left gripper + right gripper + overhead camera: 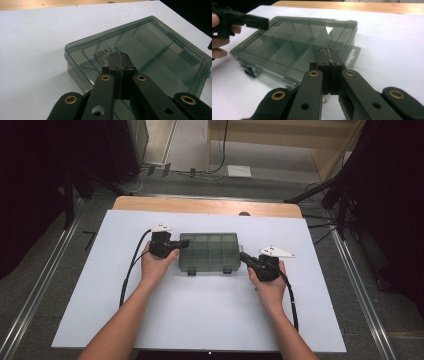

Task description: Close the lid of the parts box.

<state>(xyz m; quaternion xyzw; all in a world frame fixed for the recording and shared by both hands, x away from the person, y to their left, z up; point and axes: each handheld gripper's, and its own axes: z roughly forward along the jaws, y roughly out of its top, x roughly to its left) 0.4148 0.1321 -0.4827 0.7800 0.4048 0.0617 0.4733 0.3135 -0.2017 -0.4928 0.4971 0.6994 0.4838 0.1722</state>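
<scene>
A smoky translucent plastic organizer box (210, 252) with inner dividers lies flat and closed in the middle of the white board (200, 320). My left gripper (186, 243) is shut, its tips over the box's left end; in the left gripper view the closed jaws point across the lid (140, 47) near the embossed lettering. My right gripper (243, 256) is shut too, its tips at the box's right edge. In the right gripper view the box (294, 45) spreads ahead of the closed jaws, with the left gripper (263, 22) over its far end. Nothing is held.
The white board rests on a wooden table (207, 206) whose edge shows at the back. Black cables (129, 270) trail from both grippers toward the person. Dark curtains and metal floor rails (40, 290) flank the table.
</scene>
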